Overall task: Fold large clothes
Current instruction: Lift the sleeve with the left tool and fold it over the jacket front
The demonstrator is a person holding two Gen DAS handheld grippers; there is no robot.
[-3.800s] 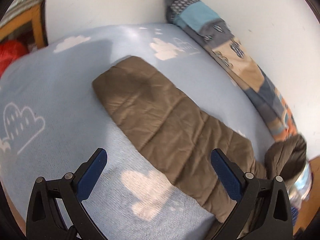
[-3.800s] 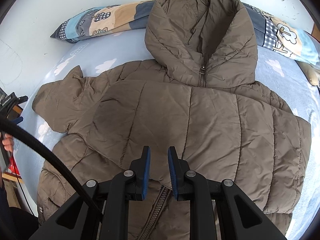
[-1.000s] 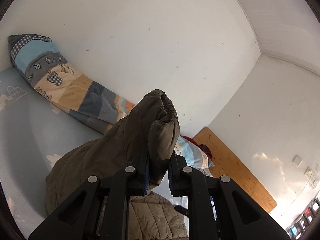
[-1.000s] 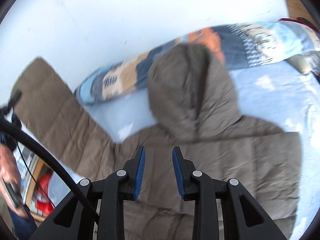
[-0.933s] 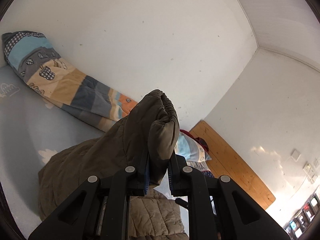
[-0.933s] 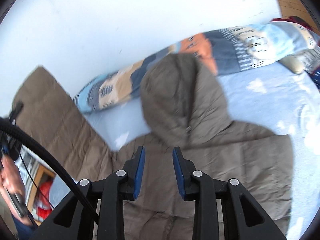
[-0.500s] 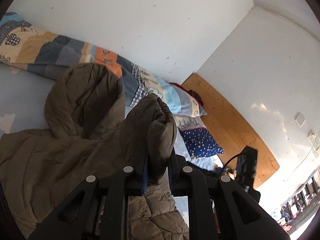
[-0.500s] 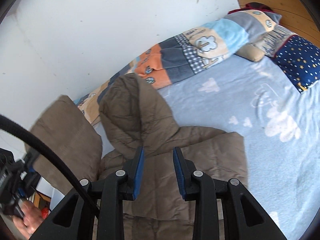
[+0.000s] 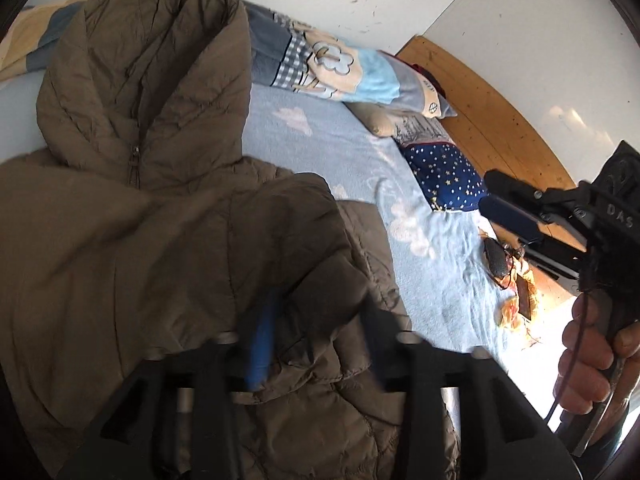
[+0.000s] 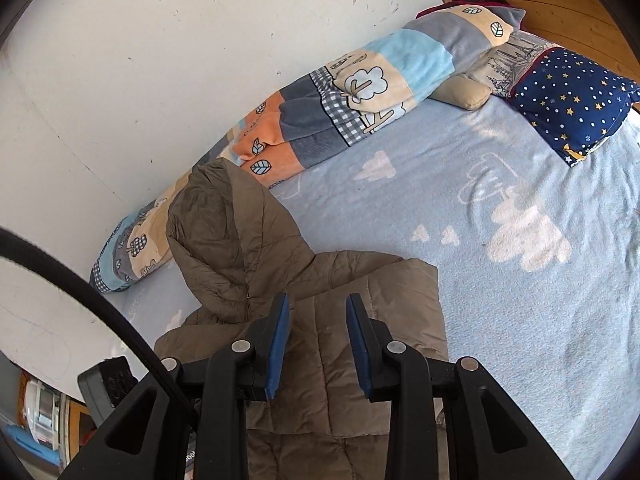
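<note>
Bright daylight, fisheye warp, left-view blur

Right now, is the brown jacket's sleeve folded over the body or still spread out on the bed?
Folded over. The sleeve lies across the jacket front, its cuff between the opening jaws of the left gripper.

I count one brown hooded jacket [image 10: 320, 360] on one bed [image 10: 520, 320], and one long patchwork blanket roll [image 10: 340, 112] lying along the wall. At the headboard end I make out three pillows: one navy star-print pillow [image 10: 568, 100], one beige pillow [image 10: 464, 94], and one pale printed pillow [image 10: 516, 56] between them. I have two grippers in view, the left gripper [image 9: 320, 344] and the right gripper [image 10: 316, 344], plus one hand [image 9: 592, 360] and one pair of glasses [image 9: 500, 260].
</note>
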